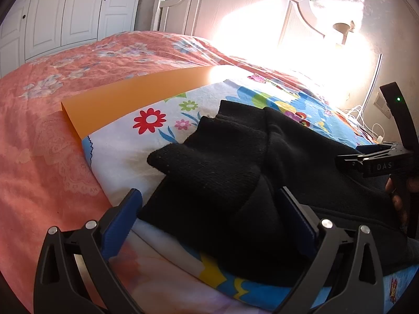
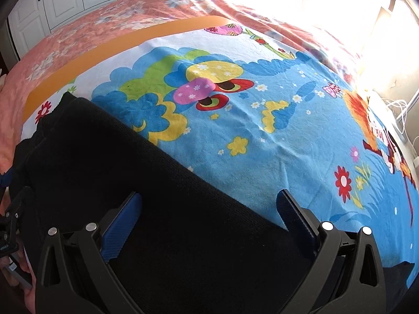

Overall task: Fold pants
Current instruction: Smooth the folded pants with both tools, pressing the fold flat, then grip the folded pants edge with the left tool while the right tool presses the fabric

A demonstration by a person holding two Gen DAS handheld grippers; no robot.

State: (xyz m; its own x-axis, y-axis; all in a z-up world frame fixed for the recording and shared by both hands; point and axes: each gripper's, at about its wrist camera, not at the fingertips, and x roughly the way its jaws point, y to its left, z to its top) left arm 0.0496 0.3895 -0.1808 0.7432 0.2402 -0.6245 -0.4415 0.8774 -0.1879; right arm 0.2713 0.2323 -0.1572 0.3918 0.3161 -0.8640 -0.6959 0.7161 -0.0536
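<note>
a: left gripper (image 1: 209,204) has its blue-padded jaws spread wide, with a bunched end of the black pants (image 1: 235,172) lying between them. neither pad pinches the cloth, so it has hold of nothing.

b: and the right gripper (image 2: 209,204)?

a: same stance, jaws wide apart, low above a flat stretch of the pants, gripping nothing. from the left wrist view it shows at the right edge, with fingers (image 1: 399,204) of a hand around its handle.

b: where do the pants lie?

a: on a bright cartoon-print blanket (image 2: 262,130) spread on the bed, along its near side. the end by the left gripper is rumpled into folds; the part under the right gripper is smooth, its straight edge running diagonally across the blanket.

b: anything else?

a: an orange board (image 1: 125,99) sticks out from under the blanket's far edge, resting on the pink floral bedspread (image 1: 52,144). sunlight washes out the white headboard (image 1: 235,13).
</note>
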